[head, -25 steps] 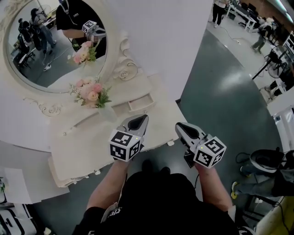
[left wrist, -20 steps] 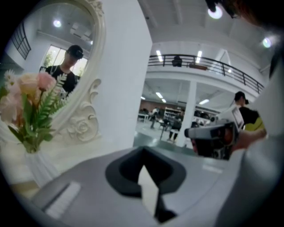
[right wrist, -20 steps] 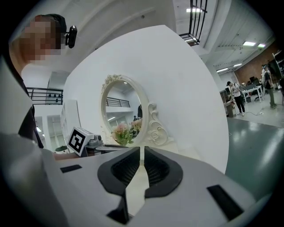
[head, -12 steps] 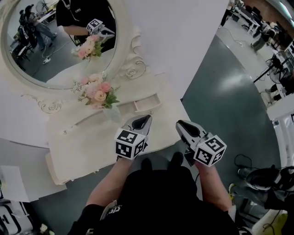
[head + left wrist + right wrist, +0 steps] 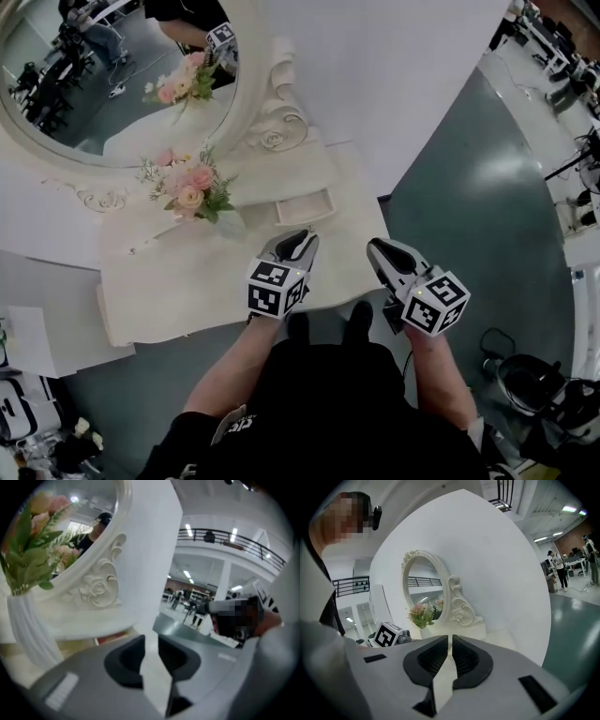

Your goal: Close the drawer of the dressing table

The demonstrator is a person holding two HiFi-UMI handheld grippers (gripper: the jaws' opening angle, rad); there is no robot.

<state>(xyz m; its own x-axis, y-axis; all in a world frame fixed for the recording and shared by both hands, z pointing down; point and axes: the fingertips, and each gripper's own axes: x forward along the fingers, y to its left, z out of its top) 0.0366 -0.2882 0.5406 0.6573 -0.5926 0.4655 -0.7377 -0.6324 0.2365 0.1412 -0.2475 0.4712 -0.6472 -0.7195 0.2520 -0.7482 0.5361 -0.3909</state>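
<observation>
Jaws: on the left gripper (image 5: 150, 641), opening with nothing between; on the right gripper (image 5: 450, 641), a narrow slit apart, empty. Just ahead of the left tips, not touching: the small drawer (image 5: 305, 206), pulled out on the dressing table (image 5: 187, 281), beside the vase (image 5: 228, 223) of pink flowers (image 5: 192, 187). Beyond, the oval mirror (image 5: 112, 94).

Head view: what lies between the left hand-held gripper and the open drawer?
Only bare tabletop up to the drawer, shown in the head view. The left hand-held gripper is opening its jaws, nothing between them.
</observation>
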